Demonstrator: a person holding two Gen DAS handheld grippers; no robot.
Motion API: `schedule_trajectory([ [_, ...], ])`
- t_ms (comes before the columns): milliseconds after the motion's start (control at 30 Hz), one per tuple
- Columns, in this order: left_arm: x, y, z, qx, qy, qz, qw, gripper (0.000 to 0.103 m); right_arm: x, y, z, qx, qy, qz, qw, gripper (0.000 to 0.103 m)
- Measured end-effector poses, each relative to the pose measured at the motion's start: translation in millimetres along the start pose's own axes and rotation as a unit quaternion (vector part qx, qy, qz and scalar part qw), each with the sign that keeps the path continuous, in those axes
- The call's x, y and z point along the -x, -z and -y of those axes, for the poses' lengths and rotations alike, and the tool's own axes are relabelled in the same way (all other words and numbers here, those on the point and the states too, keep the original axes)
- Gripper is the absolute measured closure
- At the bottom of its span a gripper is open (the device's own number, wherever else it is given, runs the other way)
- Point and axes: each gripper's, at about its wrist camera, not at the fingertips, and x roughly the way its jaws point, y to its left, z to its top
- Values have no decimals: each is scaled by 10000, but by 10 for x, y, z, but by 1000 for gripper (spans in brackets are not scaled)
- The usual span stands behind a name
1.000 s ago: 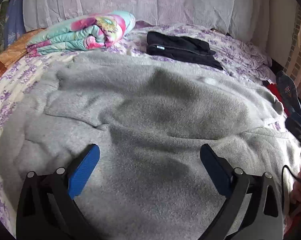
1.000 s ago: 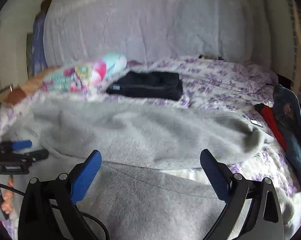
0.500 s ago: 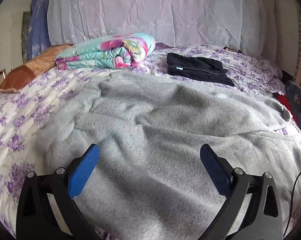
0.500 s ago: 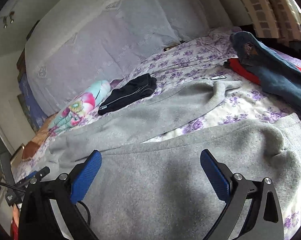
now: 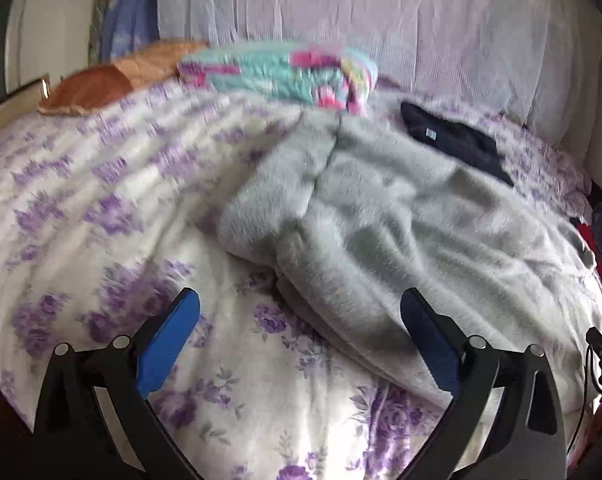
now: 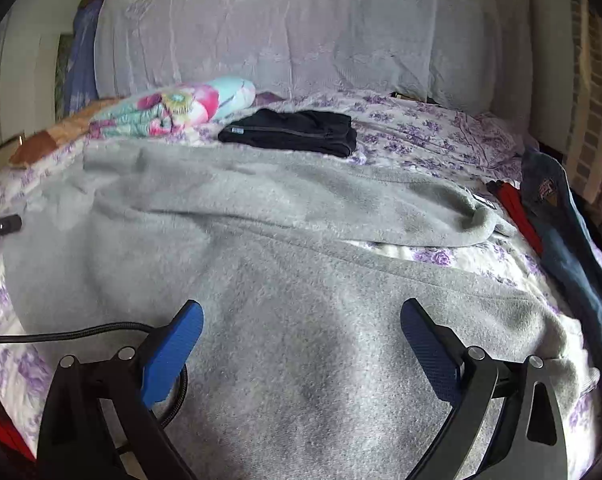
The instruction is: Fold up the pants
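Flanking the grey pants (image 6: 285, 240): black folded garment (image 6: 293, 134), floral quilt (image 6: 173, 110), jeans (image 6: 561, 232).

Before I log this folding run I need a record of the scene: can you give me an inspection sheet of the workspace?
Surface: bed with purple-flowered sheet, rumpled.
Job's things: grey pants spread flat across the bed, two legs apart at the right, not yet folded.
Clutter: folded black garment; rolled colourful blanket; blue jeans and red item at the right edge; brown cushion.
Grippers: left gripper open, empty, over the pants' left end; right gripper open, empty, over the pants.
Cables: black cable lying on the pants.
Surroundings: pale covered headboard; brick wall.
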Motion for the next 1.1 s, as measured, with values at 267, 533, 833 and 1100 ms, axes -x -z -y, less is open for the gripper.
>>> schedule_trajectory([
  [267,156,-75,-174,356,314,214,9986,5,-88,-21,116,-266,-639,-249,9973,3],
  [533,194,-960,-320,482,650,292,9963,5,-37,-530,346,-1093,-1872,151,9761,3],
  [833,-1006,-1790,-281,799,755,-434,9930,5,-651,-366,374,-1904,-2192,-339,9563,3],
  [1100,-1480,-1713,-415,888,1953,-941,9722,5,-724,-309,579,-2612,-2675,-130,9274,3],
])
